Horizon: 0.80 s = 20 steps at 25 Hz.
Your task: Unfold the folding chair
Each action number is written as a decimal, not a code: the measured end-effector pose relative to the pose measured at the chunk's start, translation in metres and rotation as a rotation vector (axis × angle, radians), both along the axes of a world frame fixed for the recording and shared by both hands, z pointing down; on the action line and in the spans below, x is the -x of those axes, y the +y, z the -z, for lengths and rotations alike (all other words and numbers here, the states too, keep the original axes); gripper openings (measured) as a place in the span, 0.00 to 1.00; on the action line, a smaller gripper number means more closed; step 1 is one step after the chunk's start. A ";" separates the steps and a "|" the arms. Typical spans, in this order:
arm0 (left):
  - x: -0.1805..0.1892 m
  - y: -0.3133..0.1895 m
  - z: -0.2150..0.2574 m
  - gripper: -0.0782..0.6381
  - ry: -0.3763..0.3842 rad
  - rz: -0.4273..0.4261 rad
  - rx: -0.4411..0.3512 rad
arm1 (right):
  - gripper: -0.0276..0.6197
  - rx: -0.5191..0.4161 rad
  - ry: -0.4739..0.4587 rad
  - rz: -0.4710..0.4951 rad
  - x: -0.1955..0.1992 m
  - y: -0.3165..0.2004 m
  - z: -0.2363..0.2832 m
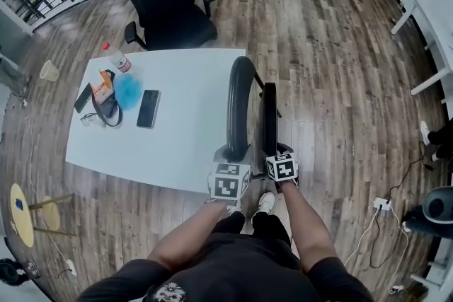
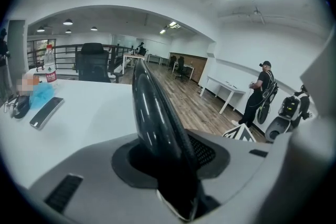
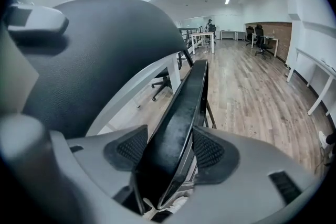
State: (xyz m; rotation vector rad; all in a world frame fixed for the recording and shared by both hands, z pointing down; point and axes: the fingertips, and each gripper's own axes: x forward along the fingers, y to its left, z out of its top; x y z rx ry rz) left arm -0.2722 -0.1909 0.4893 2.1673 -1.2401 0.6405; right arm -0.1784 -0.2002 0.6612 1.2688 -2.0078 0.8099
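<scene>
The folding chair (image 1: 239,99) stands upright just beside the white tabletop (image 1: 180,145), right in front of the person. The left hand-held gripper (image 2: 168,157) is clamped on its rounded back panel, and the right hand-held gripper (image 3: 168,150) is clamped on the flat seat panel alongside. The panels are close and nearly parallel, so I'd say the unfolding has barely begun. Next, the seat needs drawing away from the back.

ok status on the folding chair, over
Left gripper around the curved panel, grip unclear. Right gripper shut on the flat panel. Folding chair folded, upright. White table close alongside.
</scene>
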 end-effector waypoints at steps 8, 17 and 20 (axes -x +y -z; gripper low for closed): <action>-0.005 0.000 -0.013 0.31 -0.067 0.008 0.009 | 0.47 0.032 -0.041 -0.036 -0.065 0.008 -0.003; -0.038 -0.004 -0.032 0.32 -0.095 0.087 0.050 | 0.47 0.056 -0.202 -0.068 -0.182 0.015 -0.023; -0.053 -0.004 -0.044 0.32 -0.120 0.123 0.065 | 0.47 0.085 -0.247 -0.083 -0.226 0.018 -0.041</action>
